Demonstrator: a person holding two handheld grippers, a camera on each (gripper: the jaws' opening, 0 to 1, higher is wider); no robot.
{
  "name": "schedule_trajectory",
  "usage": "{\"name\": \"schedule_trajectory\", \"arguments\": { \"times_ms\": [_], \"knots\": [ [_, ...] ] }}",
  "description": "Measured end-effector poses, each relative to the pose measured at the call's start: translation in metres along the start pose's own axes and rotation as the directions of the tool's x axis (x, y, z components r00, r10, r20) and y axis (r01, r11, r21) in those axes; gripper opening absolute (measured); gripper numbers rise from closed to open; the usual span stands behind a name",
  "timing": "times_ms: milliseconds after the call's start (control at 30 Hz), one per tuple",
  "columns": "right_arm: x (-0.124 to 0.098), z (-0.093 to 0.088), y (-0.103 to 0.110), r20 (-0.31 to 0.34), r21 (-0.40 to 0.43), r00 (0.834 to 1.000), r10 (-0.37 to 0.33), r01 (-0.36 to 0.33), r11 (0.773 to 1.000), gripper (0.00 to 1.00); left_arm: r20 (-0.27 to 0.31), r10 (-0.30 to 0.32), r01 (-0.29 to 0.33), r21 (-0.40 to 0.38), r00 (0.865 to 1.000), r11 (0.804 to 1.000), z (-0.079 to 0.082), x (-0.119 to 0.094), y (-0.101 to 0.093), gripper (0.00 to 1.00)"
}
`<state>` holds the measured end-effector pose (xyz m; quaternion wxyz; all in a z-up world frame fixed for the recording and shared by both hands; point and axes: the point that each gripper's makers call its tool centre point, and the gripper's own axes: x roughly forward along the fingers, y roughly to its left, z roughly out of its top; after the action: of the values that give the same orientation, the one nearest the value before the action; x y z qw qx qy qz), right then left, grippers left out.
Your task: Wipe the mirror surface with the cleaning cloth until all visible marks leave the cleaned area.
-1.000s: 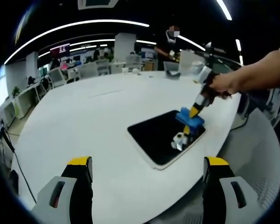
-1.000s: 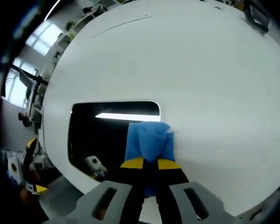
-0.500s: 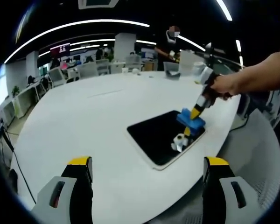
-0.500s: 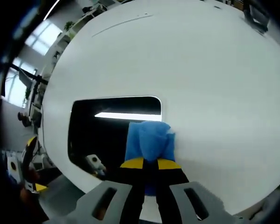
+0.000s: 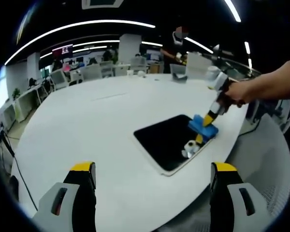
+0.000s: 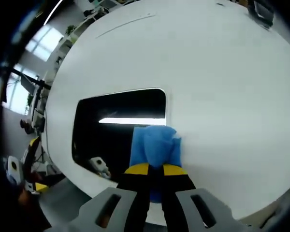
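Since a second ago the right gripper [image 5: 209,119] has slid its blue cleaning cloth [image 5: 203,127] toward the right edge of the mirror [image 5: 170,140], so that in the left gripper view the cloth now sits at the mirror's right side rather than a little further in; in the right gripper view more of the dark glass lies open on the left of the cloth [image 6: 155,145], whose right part now overlaps the mirror's right border onto the white table [image 6: 222,87]. The right gripper [image 6: 154,170] has its yellow-tipped jaws pressed together on the near end of the cloth, which is folded into a thick pad and lies flat against the surface. The mirror [image 6: 116,125] is a dark rounded rectangle with a pale frame, lying flat near the table's near right edge, and it reflects a bright ceiling light strip and a small white part of the gripper. A person's hand [image 5: 237,92] holds the right gripper from the far right. The left gripper [image 5: 152,186] hangs above the near part of the table [image 5: 87,121] with its jaws spread wide apart and nothing between them, well apart from the mirror. Office desks and chairs stand beyond the far edge of the table.
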<state>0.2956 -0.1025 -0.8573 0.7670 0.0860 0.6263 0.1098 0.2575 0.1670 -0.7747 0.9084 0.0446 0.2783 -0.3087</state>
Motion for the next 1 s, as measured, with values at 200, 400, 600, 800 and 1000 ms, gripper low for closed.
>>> {"name": "schedule_trajectory", "arguments": {
  "times_ms": [200,400,600,800,1000],
  "knots": [
    [-0.002,-0.007,0.002,-0.001,-0.008,1.0,-0.002,0.002,1.0,0.03,0.001,-0.009,0.009,0.007,1.0,1.0,0.001,-0.001,0.0,0.99],
    [0.0,-0.012,0.002,-0.004,-0.009,1.0,-0.001,0.001,1.0,0.03,-0.009,-0.013,0.013,0.015,1.0,1.0,-0.004,-0.004,0.004,0.99],
    [-0.001,-0.018,0.003,0.0,-0.006,1.0,-0.002,0.002,1.0,0.03,-0.011,-0.011,0.011,0.022,1.0,1.0,-0.005,-0.008,0.007,0.99],
    [-0.003,-0.025,0.004,0.0,-0.006,1.0,-0.009,0.009,1.0,0.03,-0.011,-0.017,0.018,0.031,1.0,0.999,-0.005,-0.008,0.006,0.99],
    [-0.005,-0.03,0.003,0.005,0.008,1.0,-0.009,0.009,1.0,0.03,-0.008,-0.017,0.017,0.032,1.0,0.999,-0.004,-0.01,0.007,0.99]
  ]
}}
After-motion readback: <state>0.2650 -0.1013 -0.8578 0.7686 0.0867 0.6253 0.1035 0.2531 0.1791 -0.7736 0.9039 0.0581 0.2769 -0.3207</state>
